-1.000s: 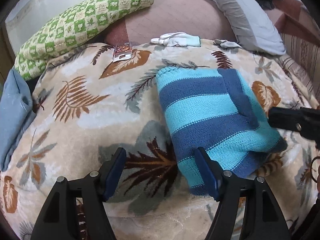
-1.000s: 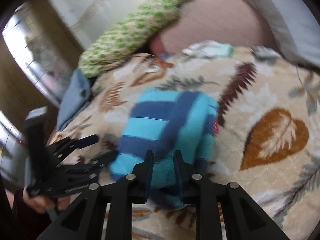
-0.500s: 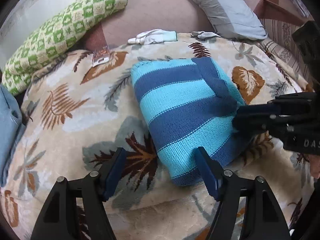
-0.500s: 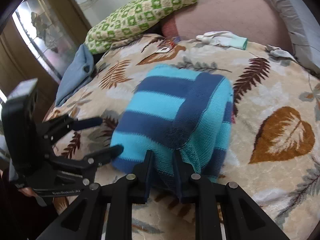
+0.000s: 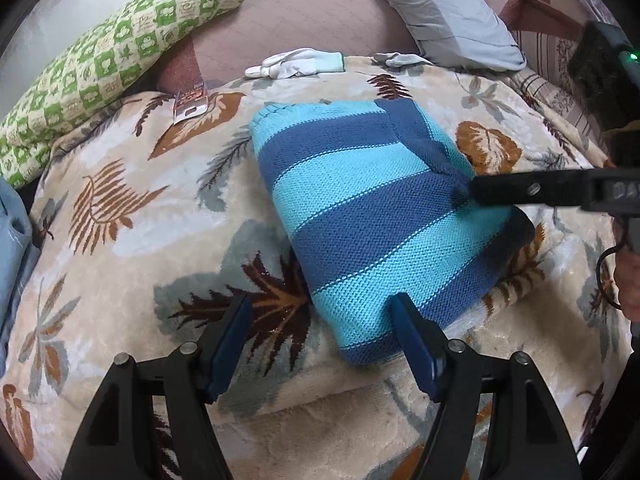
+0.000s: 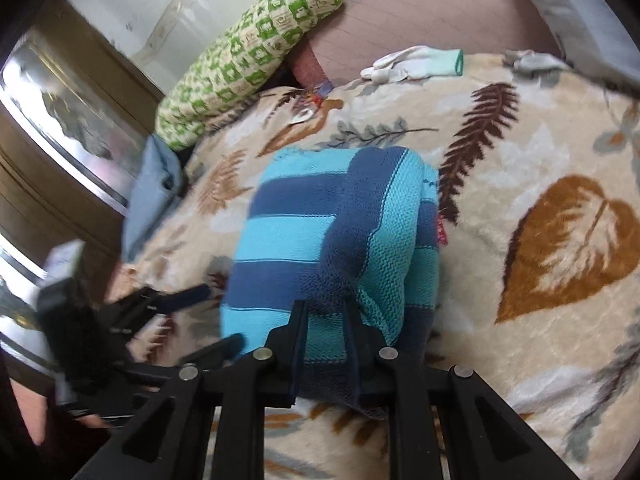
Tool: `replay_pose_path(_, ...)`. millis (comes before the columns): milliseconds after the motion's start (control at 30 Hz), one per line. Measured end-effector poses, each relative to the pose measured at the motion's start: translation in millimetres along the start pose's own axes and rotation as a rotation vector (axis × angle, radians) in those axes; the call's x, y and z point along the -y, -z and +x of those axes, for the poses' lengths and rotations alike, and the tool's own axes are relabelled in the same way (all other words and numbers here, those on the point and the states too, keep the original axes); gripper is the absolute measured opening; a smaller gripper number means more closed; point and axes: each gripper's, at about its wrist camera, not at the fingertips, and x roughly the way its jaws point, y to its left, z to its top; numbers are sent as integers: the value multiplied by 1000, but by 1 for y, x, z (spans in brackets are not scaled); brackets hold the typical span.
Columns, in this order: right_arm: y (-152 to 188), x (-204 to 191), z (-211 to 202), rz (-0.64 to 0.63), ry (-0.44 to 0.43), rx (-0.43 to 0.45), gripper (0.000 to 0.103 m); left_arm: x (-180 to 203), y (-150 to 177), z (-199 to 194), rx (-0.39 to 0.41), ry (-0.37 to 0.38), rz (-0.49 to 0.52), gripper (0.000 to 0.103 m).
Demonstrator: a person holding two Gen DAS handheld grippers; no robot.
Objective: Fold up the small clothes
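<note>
On the leaf-print blanket (image 5: 120,240), right gripper (image 6: 326,312) jaws pinch the striped sweater (image 5: 372,216); left gripper (image 5: 320,320) jaws gape empty.

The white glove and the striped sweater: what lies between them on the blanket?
Nothing: only bare leaf-print blanket separates the white glove from the striped sweater; the left wrist view shows it best.
</note>
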Motion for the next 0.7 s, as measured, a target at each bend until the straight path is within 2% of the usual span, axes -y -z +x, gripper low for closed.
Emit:
replay_pose_path(100,-5,-12,-19,-59,25,82,23,-12,-3,-7,12,53,-69,72)
replay_pose_path(200,-11,-19,-26,-54,-10,150,23,-17,-6,-16,53,111,-121,72)
replay_pose_path(267,-14,-23,-21,-70,14,162,23,-15,-9,-18,70,129,-134,72)
replay_pose_path(367,-14,-26,-4,-96,87,138,23,-9,-13,-14,72,142,-133,72)
replay_pose_path(467,-12,-18,11,-89,128,91,24,-2,-12,6,-10,123,-116,72)
replay_pose_path(600,-8,-3,18,-47,102,61,26,-6,-6,19,-62,160,-164,74)
replay_pose_path(700,-8,2,16,-24,77,57,26,-9,-6,17,-57,170,-173,74)
